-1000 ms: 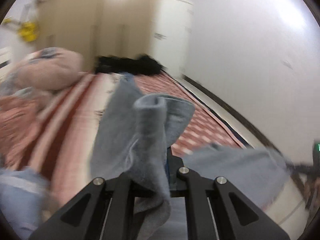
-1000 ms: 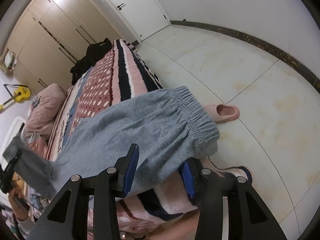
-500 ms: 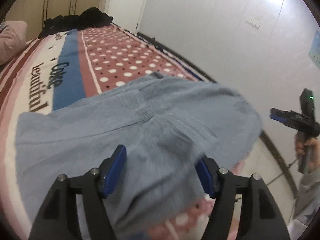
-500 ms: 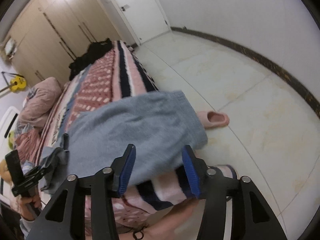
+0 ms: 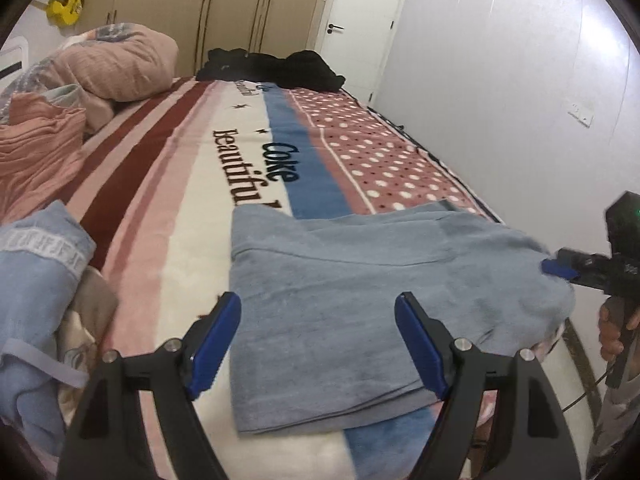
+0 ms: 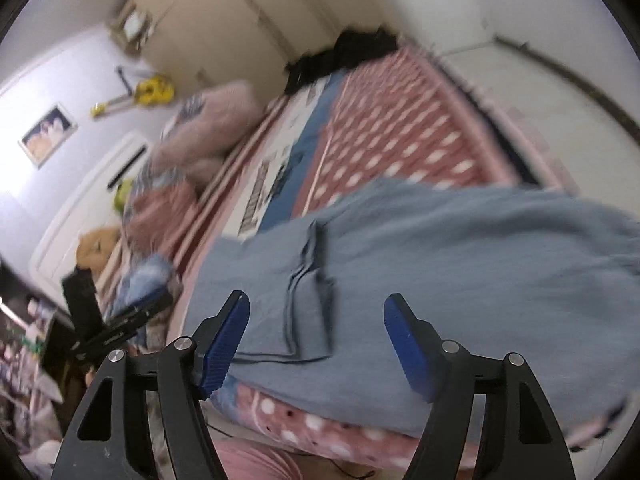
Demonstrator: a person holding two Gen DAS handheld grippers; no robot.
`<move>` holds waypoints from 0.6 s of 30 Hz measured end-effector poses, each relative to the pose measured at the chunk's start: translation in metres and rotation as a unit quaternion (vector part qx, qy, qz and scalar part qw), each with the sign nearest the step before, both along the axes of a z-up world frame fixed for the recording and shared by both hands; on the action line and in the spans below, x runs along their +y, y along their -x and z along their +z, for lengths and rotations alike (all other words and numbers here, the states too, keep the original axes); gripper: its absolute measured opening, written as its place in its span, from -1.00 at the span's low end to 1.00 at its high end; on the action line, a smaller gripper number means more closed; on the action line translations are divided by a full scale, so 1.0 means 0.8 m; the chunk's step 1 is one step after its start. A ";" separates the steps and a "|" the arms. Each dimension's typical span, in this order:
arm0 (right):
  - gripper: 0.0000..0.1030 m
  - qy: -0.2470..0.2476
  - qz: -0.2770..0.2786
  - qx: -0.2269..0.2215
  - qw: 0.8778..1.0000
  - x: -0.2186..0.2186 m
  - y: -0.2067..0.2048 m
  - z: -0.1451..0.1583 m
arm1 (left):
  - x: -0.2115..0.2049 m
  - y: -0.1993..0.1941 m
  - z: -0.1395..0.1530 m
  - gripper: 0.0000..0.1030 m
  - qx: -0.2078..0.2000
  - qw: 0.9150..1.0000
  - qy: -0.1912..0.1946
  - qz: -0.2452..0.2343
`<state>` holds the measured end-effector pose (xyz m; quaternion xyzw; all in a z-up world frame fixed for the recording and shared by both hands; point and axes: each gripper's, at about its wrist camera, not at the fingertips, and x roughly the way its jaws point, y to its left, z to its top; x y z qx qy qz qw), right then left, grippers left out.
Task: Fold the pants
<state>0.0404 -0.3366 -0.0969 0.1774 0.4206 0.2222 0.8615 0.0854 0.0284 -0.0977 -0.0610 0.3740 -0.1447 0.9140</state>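
While the grey-blue pants (image 5: 360,300) lie folded flat on the bed's near end (image 5: 192,184), both the left gripper (image 5: 318,340) and right gripper (image 6: 316,340) have just been opening, with nothing between them. Only the right wrist view shows a framed picture (image 6: 48,134).

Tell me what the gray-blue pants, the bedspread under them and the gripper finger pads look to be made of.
Gray-blue pants: soft knit, probably cotton fleece; matte, fuzzy face, limp folds.
Bedspread: plush fleece-like blanket, likely synthetic; short pile, printed stripes, dots and lettering.
Finger pads: blue, likely rubber or molded plastic; the right wrist view shows fine ribbing on the pads.
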 end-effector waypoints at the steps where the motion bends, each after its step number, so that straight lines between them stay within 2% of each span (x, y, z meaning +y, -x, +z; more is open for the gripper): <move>1: 0.29 0.002 0.009 0.015 1.000 0.013 -0.010 -0.013 | 0.000 0.000 -0.004 0.48 0.000 1.000 0.000 0.001; 4: 0.29 -0.002 0.027 0.058 0.998 0.039 -0.036 -0.051 | 0.003 0.002 -0.012 0.48 0.000 1.000 0.004 0.006; 7: 0.28 -0.035 0.057 0.088 0.994 0.060 -0.061 -0.079 | 0.007 -0.003 -0.018 0.48 0.001 1.000 0.006 0.010; 9: 0.27 -0.059 0.064 0.091 0.992 0.064 -0.067 -0.083 | 0.009 -0.004 -0.021 0.48 0.001 1.000 0.007 0.011; 11: 0.17 -0.083 0.068 0.095 0.990 0.066 -0.077 -0.085 | 0.011 -0.005 -0.023 0.48 0.001 1.000 0.008 0.011; 15: 0.11 -0.106 0.075 0.100 0.986 0.081 -0.098 -0.082 | 0.016 -0.007 -0.025 0.48 -0.001 1.000 0.015 0.013; 16: -0.01 -0.104 0.075 0.098 0.987 0.086 -0.100 -0.080 | 0.017 -0.007 -0.026 0.48 -0.001 1.000 0.016 0.014; 17: -0.27 -0.091 0.069 0.091 0.989 0.090 -0.105 -0.078 | 0.018 -0.009 -0.027 0.48 0.001 1.000 0.018 0.016; 18: -0.42 -0.077 0.064 0.084 0.991 0.097 -0.112 -0.077 | 0.020 -0.010 -0.028 0.48 0.002 1.000 0.020 0.017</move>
